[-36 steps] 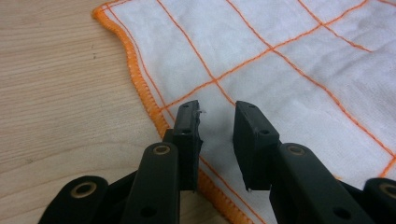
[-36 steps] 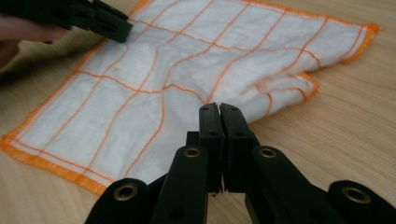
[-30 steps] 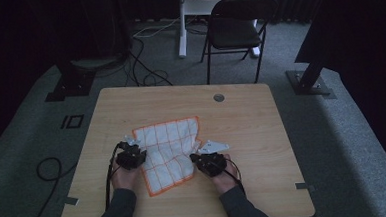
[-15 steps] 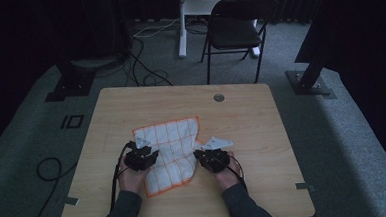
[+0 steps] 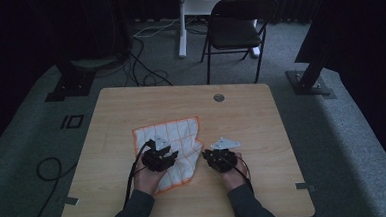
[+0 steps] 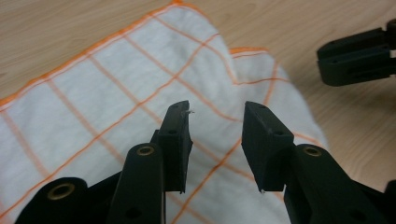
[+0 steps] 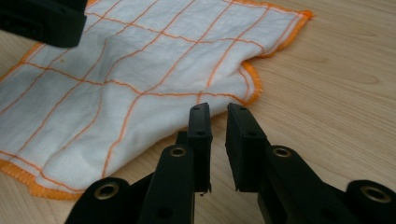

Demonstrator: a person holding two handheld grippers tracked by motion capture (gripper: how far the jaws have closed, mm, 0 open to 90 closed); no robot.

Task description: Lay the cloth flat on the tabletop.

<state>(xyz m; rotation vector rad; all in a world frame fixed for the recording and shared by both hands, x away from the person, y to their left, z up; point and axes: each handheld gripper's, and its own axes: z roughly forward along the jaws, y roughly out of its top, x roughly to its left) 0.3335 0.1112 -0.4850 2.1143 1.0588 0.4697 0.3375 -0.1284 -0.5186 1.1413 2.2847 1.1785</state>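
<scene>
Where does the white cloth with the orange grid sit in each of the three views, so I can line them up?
High view: the cloth lies centre-left on the table, by both grippers.
Left gripper view: cloth across left and centre, under the open jaws.
Right gripper view: cloth upper left, beyond the jaws.
Shared landmark: its orange hem.

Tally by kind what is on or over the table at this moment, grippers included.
cloth: 1
grippers: 2, left gripper, right gripper
grommet hole in the table: 1
Total: 4
</scene>
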